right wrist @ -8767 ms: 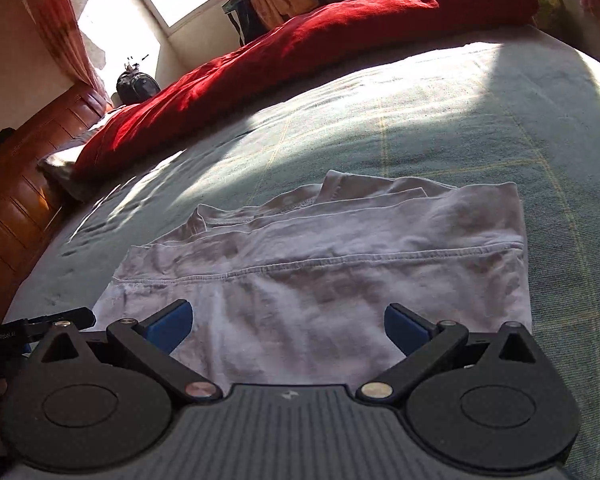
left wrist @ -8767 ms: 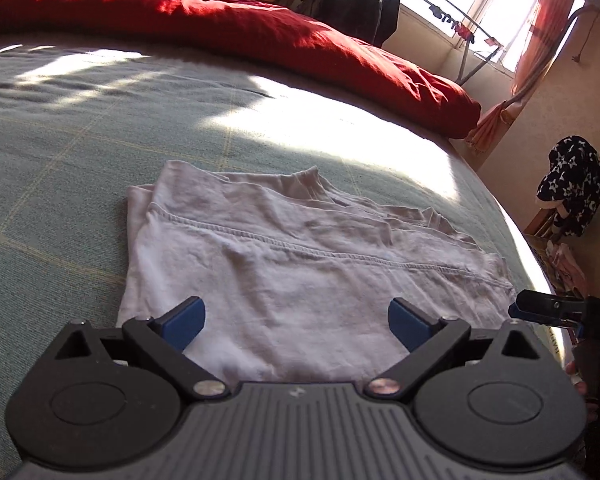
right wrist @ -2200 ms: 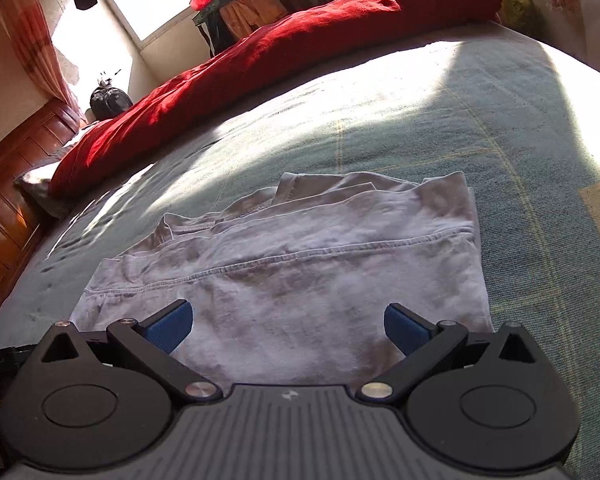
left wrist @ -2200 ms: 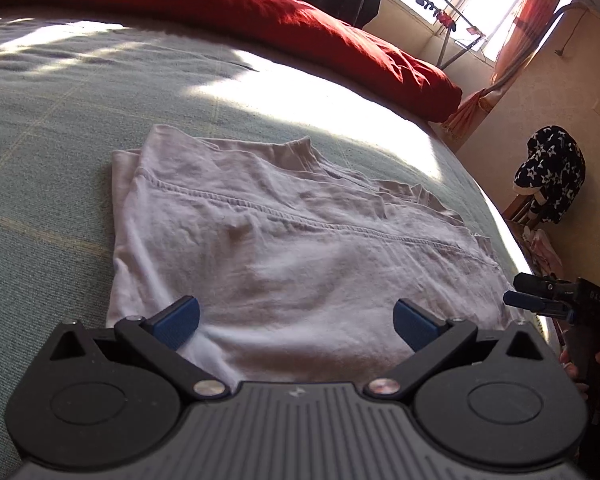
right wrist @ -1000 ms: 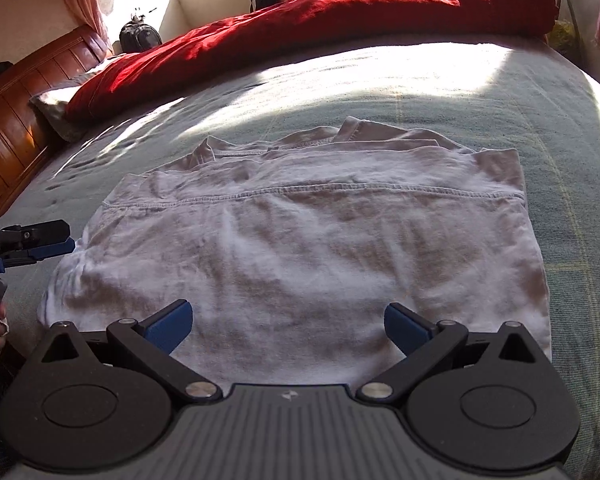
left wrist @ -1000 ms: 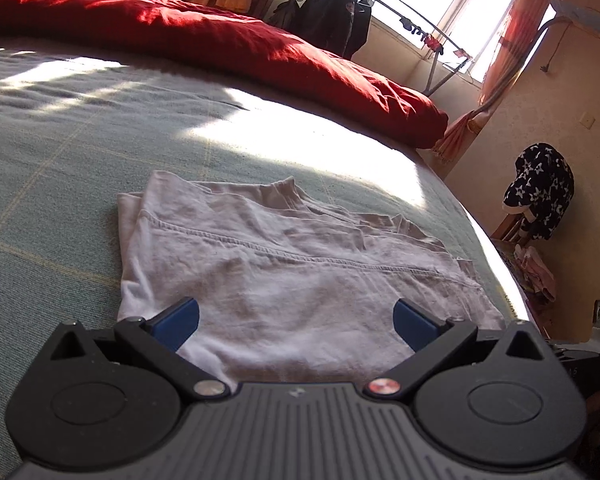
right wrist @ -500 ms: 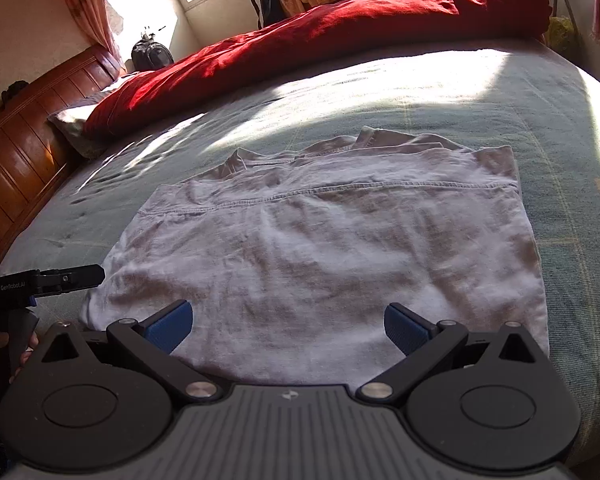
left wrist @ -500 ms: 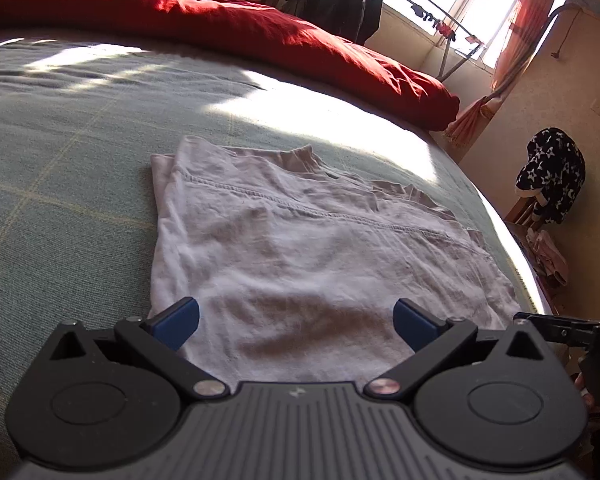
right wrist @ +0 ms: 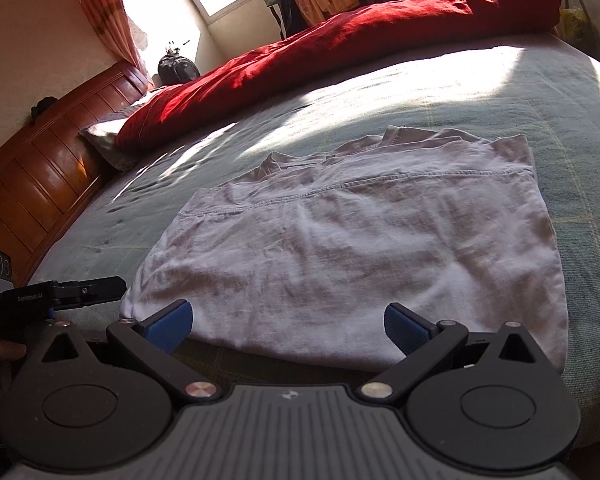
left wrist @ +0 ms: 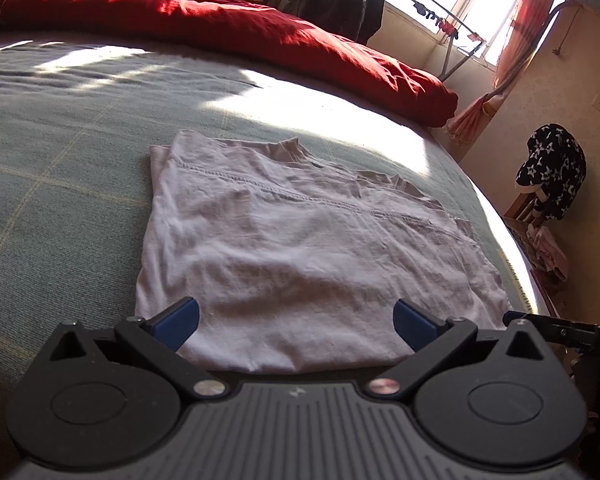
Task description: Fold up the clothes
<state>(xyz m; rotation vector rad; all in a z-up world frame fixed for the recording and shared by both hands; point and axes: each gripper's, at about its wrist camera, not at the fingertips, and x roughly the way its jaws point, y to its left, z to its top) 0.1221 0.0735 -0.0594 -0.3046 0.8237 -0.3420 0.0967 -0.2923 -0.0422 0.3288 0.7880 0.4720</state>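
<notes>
Shirt (left wrist: 300,248), folded, flat on bed (left wrist: 60,152). Left gripper (left wrist: 296,320) and right gripper (right wrist: 286,322) at shirt's near edge, fingers spread, empty.

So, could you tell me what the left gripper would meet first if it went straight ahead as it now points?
Probably the near edge of the white shirt on the bed; the left gripper is open, holding nothing, though its height above the cloth is unclear.

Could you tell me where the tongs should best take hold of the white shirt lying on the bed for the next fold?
Probably the two near corners of the white shirt, which lies flat, already folded once. Both tongs, left and right, are open facing its near edge, so come in low from this side, one corner each.
</notes>
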